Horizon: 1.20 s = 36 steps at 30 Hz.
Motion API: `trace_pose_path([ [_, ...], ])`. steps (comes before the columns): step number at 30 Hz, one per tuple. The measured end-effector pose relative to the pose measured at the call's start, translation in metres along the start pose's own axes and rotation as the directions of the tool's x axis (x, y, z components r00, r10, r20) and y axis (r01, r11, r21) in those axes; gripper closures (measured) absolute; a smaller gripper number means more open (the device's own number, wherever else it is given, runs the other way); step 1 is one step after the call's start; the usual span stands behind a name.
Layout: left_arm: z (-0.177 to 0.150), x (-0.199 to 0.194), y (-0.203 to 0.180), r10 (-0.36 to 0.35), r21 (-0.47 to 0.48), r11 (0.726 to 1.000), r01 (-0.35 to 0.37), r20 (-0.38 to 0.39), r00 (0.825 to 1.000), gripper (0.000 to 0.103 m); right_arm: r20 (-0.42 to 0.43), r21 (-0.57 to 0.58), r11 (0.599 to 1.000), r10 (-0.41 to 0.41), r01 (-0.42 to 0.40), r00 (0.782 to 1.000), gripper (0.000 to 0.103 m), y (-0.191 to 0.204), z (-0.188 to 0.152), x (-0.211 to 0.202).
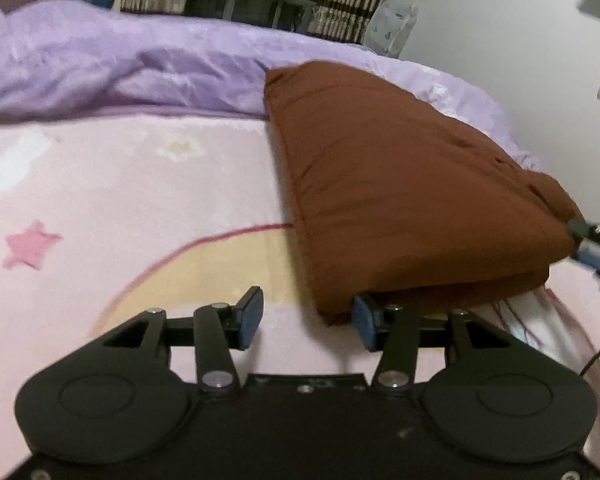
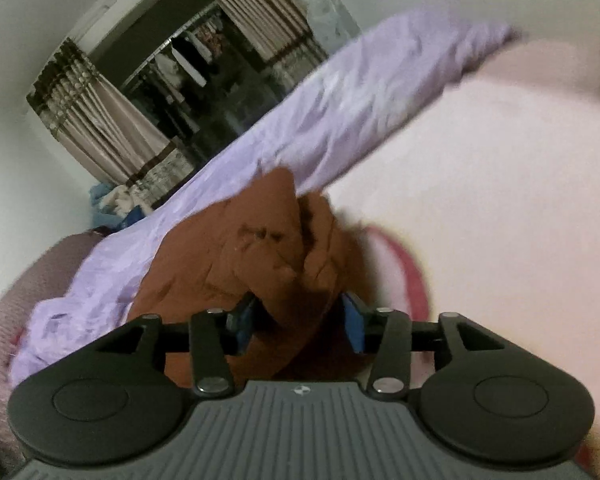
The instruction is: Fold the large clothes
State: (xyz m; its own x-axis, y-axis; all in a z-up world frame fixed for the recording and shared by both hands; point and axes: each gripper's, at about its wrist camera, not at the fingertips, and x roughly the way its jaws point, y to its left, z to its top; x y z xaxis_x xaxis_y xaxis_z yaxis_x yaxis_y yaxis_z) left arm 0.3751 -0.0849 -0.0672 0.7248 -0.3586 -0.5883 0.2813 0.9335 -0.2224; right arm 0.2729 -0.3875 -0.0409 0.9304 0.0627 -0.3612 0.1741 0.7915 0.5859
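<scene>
We have the brown padded garment lying folded into a thick bundle on the pink star-print blanket, at the centre right of the left wrist view, with the purple quilt bunched behind it across the upper left.

Our left gripper stands with its 2 blue pads apart; the near corner of the bundle sits just at the right-hand pad, and nothing is pinched between them. In the right wrist view our right gripper has a puffy lump of the garment between its pads, yet there is a gap on each side, so we judge it is not clamped.

The risk we see is the bulk: springy padding may push the layers open, or a pad may catch only the top layer and drag the fold askew. The slippery quilt edge close by could also be snagged.
</scene>
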Motion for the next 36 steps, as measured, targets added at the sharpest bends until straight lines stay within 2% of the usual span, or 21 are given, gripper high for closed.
trace_pose_path([
  [2,0.006,-0.018,-0.008,0.032,0.048,0.998,-0.035,0.049,0.998,0.057,0.045,-0.07,0.996,-0.05,0.053,0.998,0.05,0.013,0.005,-0.012],
  [4,0.019,-0.036,-0.02,0.037,0.071,0.996,-0.046,0.124,0.992,0.057,0.092,-0.132,0.989,-0.056,0.068,0.994,0.053,0.031,0.009,-0.02],
  [6,0.033,-0.046,-0.029,-0.028,0.068,0.998,0.017,0.169,0.985,0.051,0.12,-0.185,0.981,-0.031,0.053,0.992,0.055,0.05,0.012,-0.024],
  [8,0.046,-0.044,-0.041,-0.078,0.083,0.994,0.064,0.186,0.979,0.05,0.116,-0.243,0.969,-0.008,0.036,0.993,0.06,0.069,0.012,-0.019],
  [10,0.054,-0.03,-0.053,-0.083,0.109,0.992,0.064,0.18,0.98,0.051,0.093,-0.275,0.961,-0.019,0.044,0.996,0.067,0.08,0.011,-0.005],
  [12,0.056,-0.013,-0.059,-0.096,0.114,0.99,0.08,0.147,0.984,0.052,0.064,-0.297,0.953,-0.038,0.056,0.997,0.07,0.085,0.006,0.01],
  [15,0.052,0.007,-0.068,-0.06,0.148,0.988,0.043,0.113,0.992,0.052,0.034,-0.323,0.941,-0.089,0.095,0.995,0.07,0.083,-0.006,0.027],
  [17,0.049,0.021,-0.07,-0.057,0.161,0.986,0.043,0.085,0.995,0.052,0.021,-0.323,0.94,-0.108,0.109,0.994,0.071,0.075,-0.014,0.033],
  [18,0.049,0.027,-0.069,-0.056,0.153,0.987,0.045,0.069,0.996,0.048,0.011,-0.317,0.942,-0.113,0.111,0.994,0.072,0.071,-0.017,0.036],
  [20,0.044,0.039,-0.06,-0.062,0.124,0.991,0.055,0.055,0.997,0.047,-0.01,-0.302,0.947,-0.115,0.107,0.993,0.077,0.063,-0.021,0.04],
  [21,0.044,0.043,-0.056,-0.064,0.112,0.992,0.058,0.05,0.997,0.046,-0.015,-0.296,0.949,-0.116,0.106,0.993,0.083,0.06,-0.023,0.042],
  [24,0.041,0.048,-0.049,-0.058,0.101,0.994,0.052,0.053,0.997,0.043,-0.018,-0.278,0.955,-0.109,0.1,0.994,0.089,0.052,-0.028,0.045],
  [29,0.045,0.042,-0.047,-0.065,0.103,0.993,0.06,0.043,0.997,0.042,-0.029,-0.273,0.957,-0.111,0.099,0.993,0.089,0.057,-0.026,0.039],
  [31,0.051,0.032,-0.048,-0.074,0.094,0.993,0.07,0.044,0.996,0.042,-0.027,-0.279,0.955,-0.112,0.101,0.993,0.084,0.063,-0.018,0.035],
  [36,0.085,0.019,-0.052,-0.072,0.115,0.992,0.059,0.108,0.992,0.044,0.04,-0.314,0.947,-0.064,0.074,0.997,0.08,0.091,0.009,0.027],
])
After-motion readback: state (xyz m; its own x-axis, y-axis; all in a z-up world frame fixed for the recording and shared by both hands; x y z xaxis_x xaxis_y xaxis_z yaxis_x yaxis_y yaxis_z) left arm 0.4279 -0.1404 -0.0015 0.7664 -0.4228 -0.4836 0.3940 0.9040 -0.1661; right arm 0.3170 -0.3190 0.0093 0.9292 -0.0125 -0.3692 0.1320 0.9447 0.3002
